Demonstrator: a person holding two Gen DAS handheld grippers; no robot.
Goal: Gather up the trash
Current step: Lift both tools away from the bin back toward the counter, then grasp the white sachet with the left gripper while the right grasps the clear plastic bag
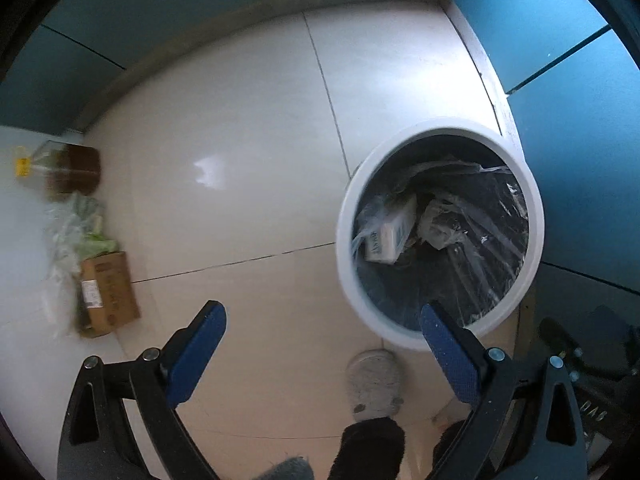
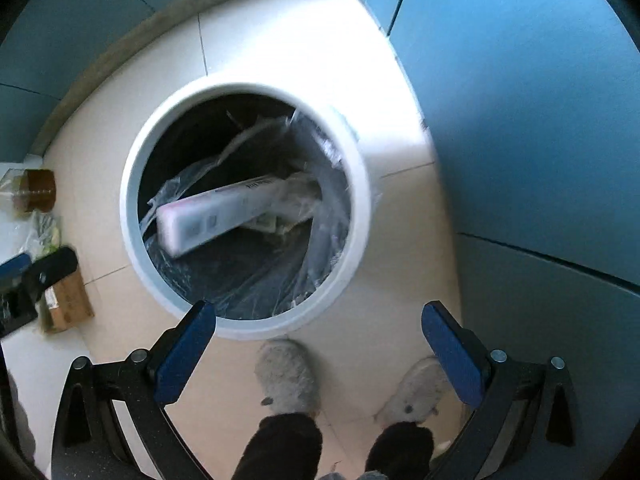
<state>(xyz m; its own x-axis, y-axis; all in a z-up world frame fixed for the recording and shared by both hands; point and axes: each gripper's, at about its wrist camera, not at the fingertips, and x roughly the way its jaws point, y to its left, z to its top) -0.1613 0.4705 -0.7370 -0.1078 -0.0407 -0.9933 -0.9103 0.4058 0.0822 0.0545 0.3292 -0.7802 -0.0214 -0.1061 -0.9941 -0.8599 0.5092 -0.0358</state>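
A round white trash bin (image 1: 344, 248) (image 2: 132, 208) lined with a clear plastic bag stands on the floor. A white carton (image 1: 390, 232) (image 2: 212, 216) lies inside it among crumpled plastic. My left gripper (image 1: 320, 344) hangs above the floor, left of the bin, open and empty. My right gripper (image 2: 318, 340) hangs over the bin's near rim, open and empty. The left gripper's finger also shows at the left edge of the right wrist view (image 2: 48, 268).
At the left lie a brown cardboard box (image 1: 108, 292) (image 2: 66, 304), a plastic bag of greens (image 1: 80, 224), and a bottle of brown liquid (image 1: 68, 170) (image 2: 34, 192). Blue wall panels (image 1: 560, 80) (image 2: 520, 100) stand close behind and right. The person's grey slippers (image 1: 374, 380) (image 2: 288, 376) are near the bin.
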